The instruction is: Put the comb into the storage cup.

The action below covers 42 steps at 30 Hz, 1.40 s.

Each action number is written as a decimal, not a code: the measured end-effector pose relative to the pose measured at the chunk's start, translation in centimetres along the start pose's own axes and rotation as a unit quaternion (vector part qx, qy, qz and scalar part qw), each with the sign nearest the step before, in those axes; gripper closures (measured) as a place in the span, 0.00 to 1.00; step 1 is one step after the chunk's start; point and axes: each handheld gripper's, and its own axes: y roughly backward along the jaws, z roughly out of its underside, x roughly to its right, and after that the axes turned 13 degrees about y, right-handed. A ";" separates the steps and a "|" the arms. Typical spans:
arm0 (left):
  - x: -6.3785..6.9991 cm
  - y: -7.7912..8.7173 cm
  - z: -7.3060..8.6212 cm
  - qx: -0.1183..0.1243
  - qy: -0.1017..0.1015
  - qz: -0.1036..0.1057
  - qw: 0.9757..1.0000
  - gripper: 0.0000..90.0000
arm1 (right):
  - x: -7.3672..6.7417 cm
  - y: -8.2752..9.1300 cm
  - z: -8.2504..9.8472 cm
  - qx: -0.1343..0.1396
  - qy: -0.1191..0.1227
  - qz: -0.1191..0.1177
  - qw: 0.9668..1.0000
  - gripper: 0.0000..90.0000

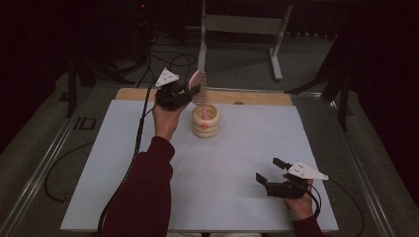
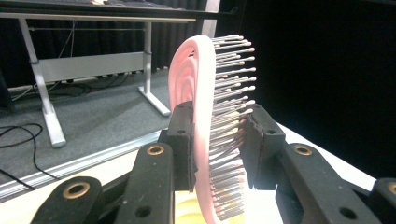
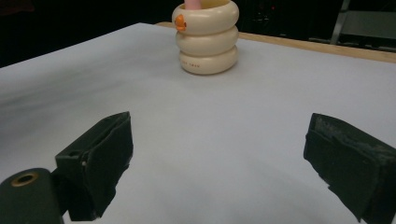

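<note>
My left tongs (image 2: 217, 140) clamp a pink hairbrush (image 2: 205, 116) by its head, bristles squeezed, holding it upright over the cream ringed holder (image 1: 205, 121) at the desk's (image 1: 123, 163) far side. My right tongs (image 3: 219, 168) rest wide apart near the front edge.

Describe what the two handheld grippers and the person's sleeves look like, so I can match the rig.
Both are black two-jaw tools. The left gripper and right gripper each carry a pale grey three-cornered plate on top and trail a black cable. Brass-coloured rivets dot the arms; the right gripper's rough black pads look worn. The sleeves are dark maroon.
</note>
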 end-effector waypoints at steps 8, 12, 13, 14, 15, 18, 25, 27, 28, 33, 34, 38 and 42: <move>0.1 -0.4 0.5 -0.008 -0.001 0.001 1.000 0.75 | 0.0 0.0 0.0 -0.001 -0.001 -0.001 1.000 0.09; 0.1 -0.6 0.9 -0.013 -0.003 0.000 1.000 0.75 | 0.0 0.0 0.0 -0.001 0.000 -0.001 1.000 0.09; 0.2 -0.7 1.0 -0.013 -0.002 0.000 1.000 0.75 | 0.0 0.0 0.0 -0.001 0.000 -0.001 1.000 0.09; 0.2 -0.7 1.1 -0.013 -0.002 -0.001 1.000 0.75 | 0.0 0.0 0.0 -0.001 0.000 -0.001 1.000 0.09; 0.2 -0.7 1.1 -0.012 -0.001 -0.002 1.000 0.75 | 0.0 0.0 0.0 -0.001 0.000 -0.001 1.000 0.09; -0.1 -0.7 1.4 -0.009 0.005 -0.001 1.000 0.75 | 0.0 0.0 0.0 -0.002 -0.001 -0.001 1.000 0.09; -0.7 -0.3 1.8 -0.005 0.014 -0.007 1.000 0.75 | -0.1 -0.1 0.0 -0.002 -0.001 -0.002 1.000 0.09; -0.8 -0.3 1.8 -0.003 0.015 -0.010 1.000 0.75 | -0.1 -0.1 0.0 -0.002 0.001 -0.002 1.000 0.09; -0.8 -0.3 1.9 -0.005 0.015 -0.010 1.000 0.75 | -0.1 -0.1 0.0 -0.002 0.001 -0.002 1.000 0.09; -0.8 -0.6 2.1 -0.004 0.015 -0.017 1.000 0.75 | -0.1 -0.1 0.0 -0.002 0.001 -0.002 1.000 0.09; -0.7 -0.6 2.1 -0.003 0.014 -0.018 1.000 0.75 | -0.1 -0.1 0.0 -0.002 0.000 -0.002 1.000 0.09; -0.7 -0.8 2.3 -0.003 0.017 -0.016 1.000 0.75 | -0.1 -0.1 0.0 -0.002 -0.001 -0.003 1.000 0.09; -0.7 -1.1 2.6 -0.005 0.019 -0.016 1.000 0.75 | -0.1 -0.1 0.0 -0.002 -0.001 -0.003 1.000 0.09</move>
